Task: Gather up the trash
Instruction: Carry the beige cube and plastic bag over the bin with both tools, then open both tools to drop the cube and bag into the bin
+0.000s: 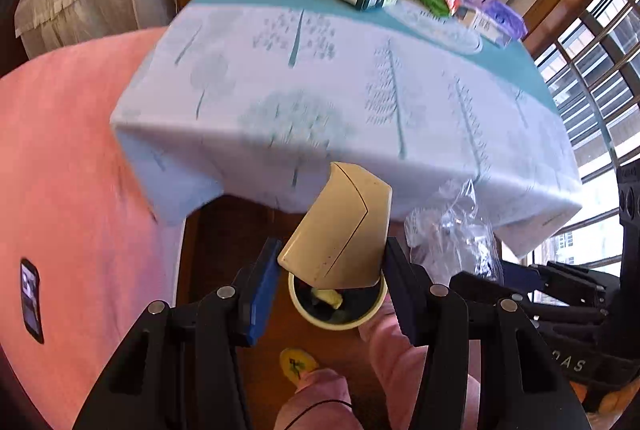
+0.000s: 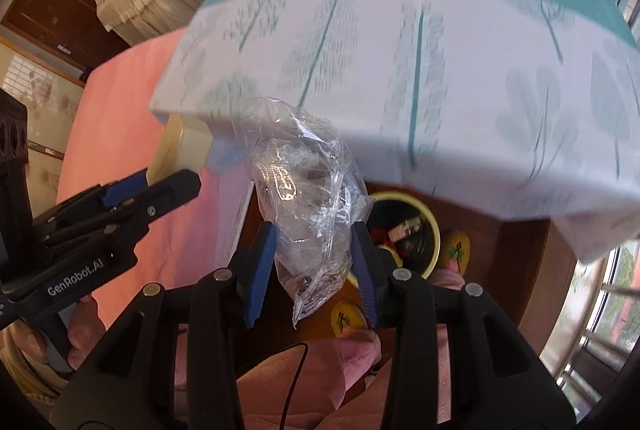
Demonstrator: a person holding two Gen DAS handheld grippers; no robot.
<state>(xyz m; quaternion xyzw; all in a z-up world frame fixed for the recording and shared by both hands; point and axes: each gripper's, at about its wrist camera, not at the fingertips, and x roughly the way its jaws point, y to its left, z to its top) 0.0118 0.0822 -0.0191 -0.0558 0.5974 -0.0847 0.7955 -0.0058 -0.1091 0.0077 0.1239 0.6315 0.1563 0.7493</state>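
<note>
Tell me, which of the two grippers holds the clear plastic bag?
The right gripper: its fingers pinch the clear bag. The left gripper grips the cream bin lid instead.

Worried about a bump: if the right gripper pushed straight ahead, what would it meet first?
Beyond the plastic bag the right gripper is shut on, probably the hanging edge of the tablecloth. The bin sits lower right, likely off that line; depth is unclear.

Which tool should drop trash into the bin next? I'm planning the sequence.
Right. The right tool grips the clear plastic bag beside the open bin; the left tool holds the bin's lid.
</note>
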